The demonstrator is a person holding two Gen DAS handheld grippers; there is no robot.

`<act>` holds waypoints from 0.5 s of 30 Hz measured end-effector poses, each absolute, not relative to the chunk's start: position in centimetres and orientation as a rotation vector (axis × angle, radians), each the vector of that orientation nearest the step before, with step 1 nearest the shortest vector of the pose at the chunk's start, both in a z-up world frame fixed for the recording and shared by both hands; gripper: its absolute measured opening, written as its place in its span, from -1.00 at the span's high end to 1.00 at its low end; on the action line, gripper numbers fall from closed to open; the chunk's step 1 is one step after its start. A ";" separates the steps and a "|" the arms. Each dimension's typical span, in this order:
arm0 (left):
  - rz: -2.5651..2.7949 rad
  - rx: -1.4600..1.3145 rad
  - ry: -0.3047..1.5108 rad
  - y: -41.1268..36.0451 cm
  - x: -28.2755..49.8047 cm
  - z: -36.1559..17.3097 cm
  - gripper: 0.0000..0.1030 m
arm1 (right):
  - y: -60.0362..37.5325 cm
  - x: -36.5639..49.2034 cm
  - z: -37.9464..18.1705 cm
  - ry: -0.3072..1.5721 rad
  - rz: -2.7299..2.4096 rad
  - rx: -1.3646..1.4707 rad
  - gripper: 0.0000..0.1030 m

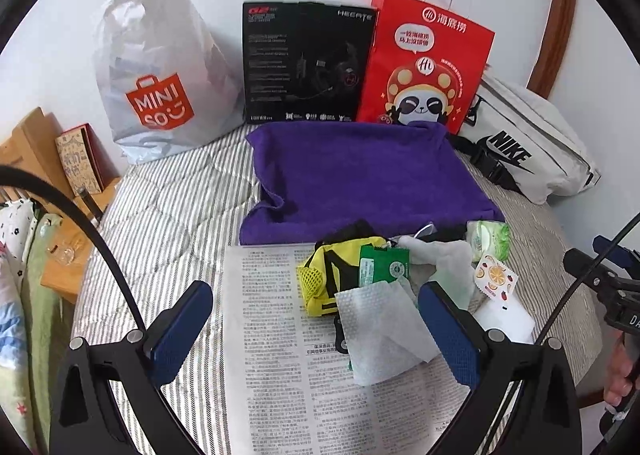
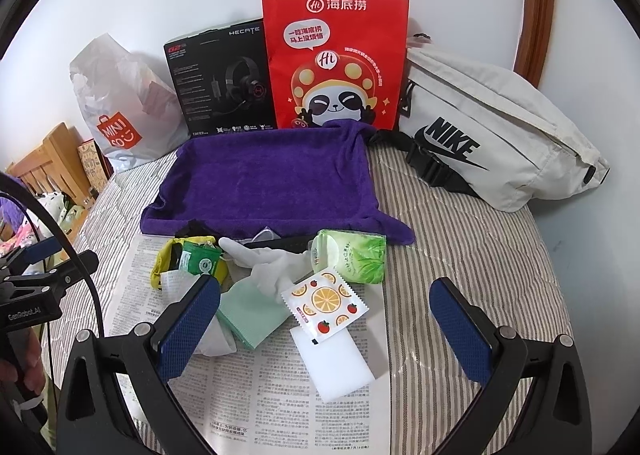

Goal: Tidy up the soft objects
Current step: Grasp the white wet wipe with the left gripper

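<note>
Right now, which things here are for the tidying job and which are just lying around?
For the job: purple towel, yellow pouch, white glove, tissue pack, fruit sachet, green cloth, white sponge.

Just lying about: red bag, black box, Nike bag, Miniso bag.

So it's a bed with a grey-and-white striped quilted cover [image 2: 460, 255]. A sheet of printed newspaper [image 2: 256, 395] lies flat on it, and a purple terry towel [image 2: 264, 183] sits just behind that. Right of the towel there's a cream Nike waist bag [image 2: 500, 127].
</note>
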State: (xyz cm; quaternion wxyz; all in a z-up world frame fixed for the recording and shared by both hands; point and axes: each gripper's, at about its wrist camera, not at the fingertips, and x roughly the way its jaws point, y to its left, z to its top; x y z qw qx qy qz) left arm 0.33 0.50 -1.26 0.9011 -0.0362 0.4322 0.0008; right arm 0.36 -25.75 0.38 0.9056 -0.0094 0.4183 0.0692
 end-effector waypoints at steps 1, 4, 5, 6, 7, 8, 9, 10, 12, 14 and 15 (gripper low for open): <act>0.003 -0.071 0.898 0.5 0.5 -1.6 -1.00 | -25.8 0.5 0.3 0.865 0.143 -0.020 -0.99; 0.016 -0.053 0.908 0.5 1.0 -2.8 -1.00 | -25.9 0.8 -0.2 0.869 0.142 -0.019 -0.99; 0.018 -0.048 0.915 0.5 1.3 -3.2 -1.00 | -26.0 0.9 -0.4 0.870 0.143 -0.019 -0.99; 0.017 -0.049 0.922 0.5 1.5 -3.6 -1.00 | -26.0 1.0 -0.6 0.874 0.144 -0.020 -0.99; 0.012 -0.055 0.930 0.6 1.7 -4.2 -1.00 | -26.0 1.1 -0.9 0.879 0.145 -0.022 -0.99; 0.009 -0.061 0.935 0.7 1.9 -4.5 -1.00 | -25.9 1.2 -1.1 0.884 0.146 -0.025 -0.99; 0.003 -0.067 0.940 0.6 2.0 -4.9 -1.00 | -26.0 1.3 -1.3 0.887 0.147 -0.029 -0.99; -0.008 -0.071 0.950 0.5 2.2 -5.5 -1.00 | -26.0 1.3 -1.5 0.891 0.147 -0.033 -0.99; -0.024 -0.067 0.964 -0.1 2.4 -6.4 -1.00 | -26.1 1.5 -2.1 0.900 0.145 -0.036 -0.99; -0.053 -0.061 0.979 -1.0 2.4 -7.3 -1.00 | -26.3 1.6 -2.7 0.911 0.144 -0.034 -0.99; -0.067 -0.060 0.983 -1.5 2.5 -7.7 -1.00 | -26.4 1.7 -3.0 0.918 0.142 -0.034 -0.99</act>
